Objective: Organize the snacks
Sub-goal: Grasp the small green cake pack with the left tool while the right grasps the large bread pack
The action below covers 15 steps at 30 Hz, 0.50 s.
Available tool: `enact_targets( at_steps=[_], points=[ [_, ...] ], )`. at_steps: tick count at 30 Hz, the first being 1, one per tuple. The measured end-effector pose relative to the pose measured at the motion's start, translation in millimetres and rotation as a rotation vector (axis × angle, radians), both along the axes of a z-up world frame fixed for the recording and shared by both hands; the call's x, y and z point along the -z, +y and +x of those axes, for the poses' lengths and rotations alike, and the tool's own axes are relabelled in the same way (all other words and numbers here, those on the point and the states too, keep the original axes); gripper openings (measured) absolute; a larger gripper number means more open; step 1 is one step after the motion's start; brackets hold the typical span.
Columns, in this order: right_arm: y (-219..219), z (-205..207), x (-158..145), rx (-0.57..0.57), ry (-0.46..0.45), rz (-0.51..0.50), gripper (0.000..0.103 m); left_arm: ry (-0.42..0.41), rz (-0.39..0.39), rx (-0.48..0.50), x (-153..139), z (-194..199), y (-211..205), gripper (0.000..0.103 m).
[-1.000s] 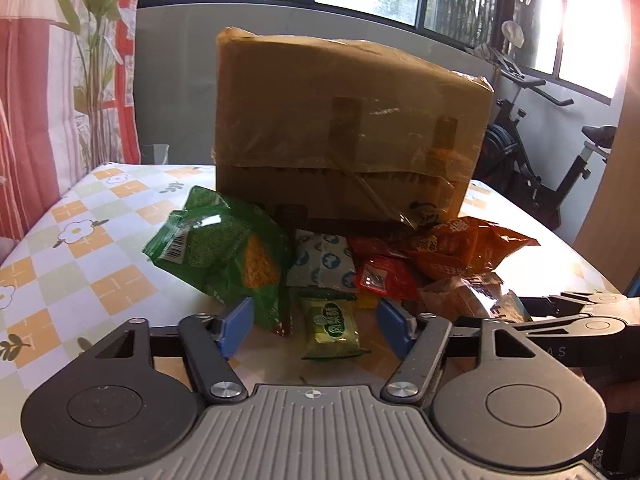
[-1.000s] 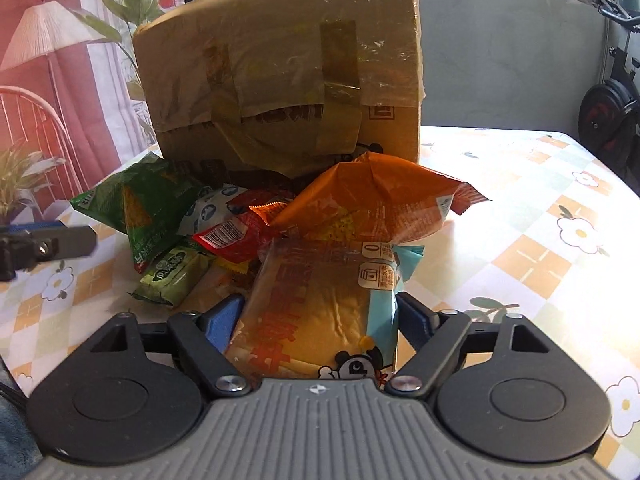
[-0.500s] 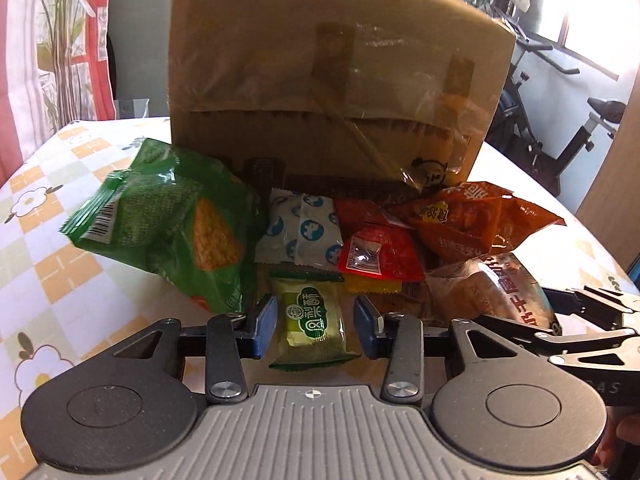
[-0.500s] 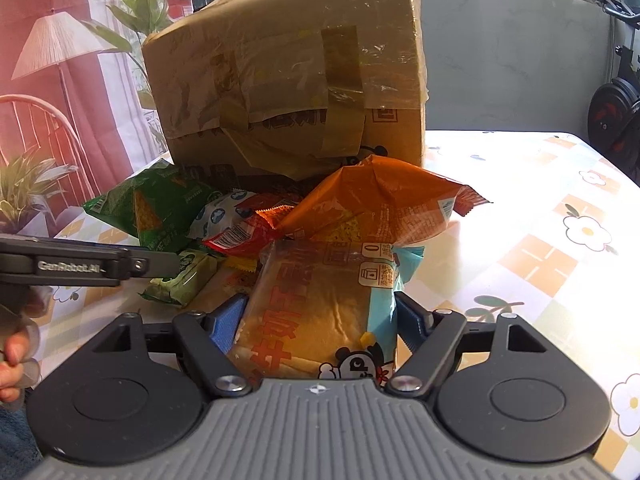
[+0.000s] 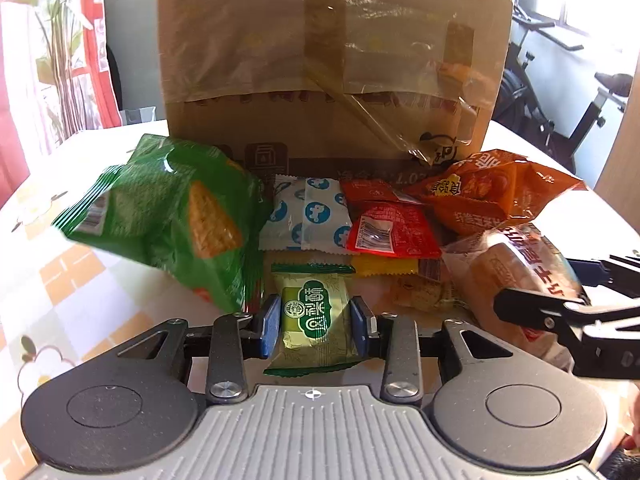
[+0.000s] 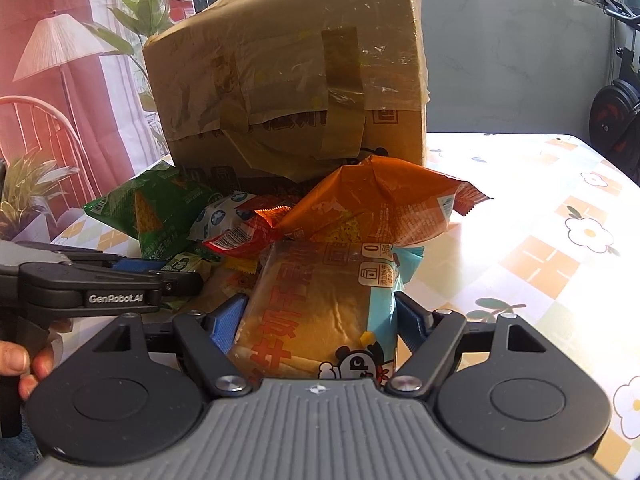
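A heap of snack packets lies on the flower-print table [image 5: 60, 292] in front of a taped cardboard box [image 5: 328, 60]. My left gripper [image 5: 315, 322] is closing on a small green pastry packet [image 5: 312, 292] at the heap's near edge, and its blue pads press the packet's two sides. My right gripper [image 6: 320, 320] is shut on a clear bread packet with orange lettering [image 6: 316, 300], which lies low on the right of the heap. Seen from the left wrist, that bread packet [image 5: 516, 268] sits between the right gripper's fingers [image 5: 520, 306].
A green chips bag [image 5: 168, 216] lies left of the pastry. Behind it are a white-and-blue packet [image 5: 308, 216], a red packet [image 5: 392, 232], a yellow one [image 5: 384, 266] and an orange bag [image 5: 480, 196]. An exercise bike [image 5: 560, 80] stands beyond the table. A hand [image 6: 24, 360] holds the left gripper.
My left gripper came forward and down to the heap, and its jaws narrowed from wide apart onto the green pastry packet. The right gripper stayed still on the bread packet.
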State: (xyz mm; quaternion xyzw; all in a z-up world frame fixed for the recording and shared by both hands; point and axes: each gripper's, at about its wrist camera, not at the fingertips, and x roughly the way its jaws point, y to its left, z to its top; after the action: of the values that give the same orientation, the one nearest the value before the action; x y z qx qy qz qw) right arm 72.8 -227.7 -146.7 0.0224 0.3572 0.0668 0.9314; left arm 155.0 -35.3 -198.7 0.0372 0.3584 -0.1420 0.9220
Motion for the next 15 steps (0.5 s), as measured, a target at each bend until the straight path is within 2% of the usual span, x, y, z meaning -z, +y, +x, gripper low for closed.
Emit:
enact_targets(
  at_steps=[8,15],
  points=[
    [4,-3,-8,-0.02,0.005,0.012,0.077,-0.075,-0.026,0.028,-20,-24,7,0.038],
    [6,-9,-16,-0.026,-0.014,0.023,0.077,-0.137,-0.044,-0.001,-38,-38,13,0.038]
  ],
)
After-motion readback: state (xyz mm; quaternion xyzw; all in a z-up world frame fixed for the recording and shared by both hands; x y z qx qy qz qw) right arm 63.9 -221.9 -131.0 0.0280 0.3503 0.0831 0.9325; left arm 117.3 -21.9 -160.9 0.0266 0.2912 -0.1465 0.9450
